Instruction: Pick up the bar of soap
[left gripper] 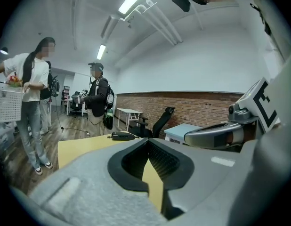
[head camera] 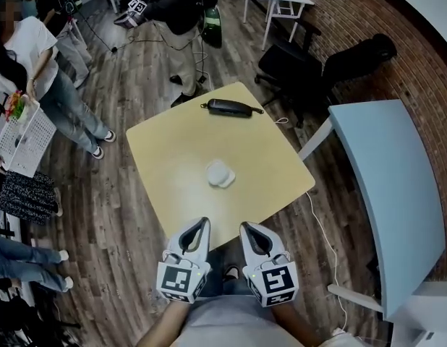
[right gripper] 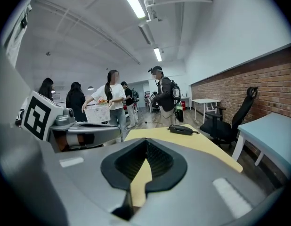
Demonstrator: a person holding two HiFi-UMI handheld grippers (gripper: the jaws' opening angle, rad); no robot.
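The bar of soap (head camera: 220, 173), white and rounded, lies near the middle of the square yellow table (head camera: 173, 157). Both grippers hover side by side at the table's near edge, short of the soap. My left gripper (head camera: 203, 223) is shut with nothing in it, its tips meeting (left gripper: 148, 141). My right gripper (head camera: 247, 228) is likewise shut and empty (right gripper: 146, 142). In both gripper views the jaws hide the soap. Each gripper view shows the other gripper alongside: the right gripper (left gripper: 216, 135) and the left gripper (right gripper: 79, 133).
A black handset-like device (head camera: 231, 108) with a cord lies at the table's far edge. A light blue table (head camera: 386, 186) stands at the right and a black office chair (head camera: 296, 67) beyond. A person with a white basket (head camera: 24, 139) stands at the left; another stands behind the table.
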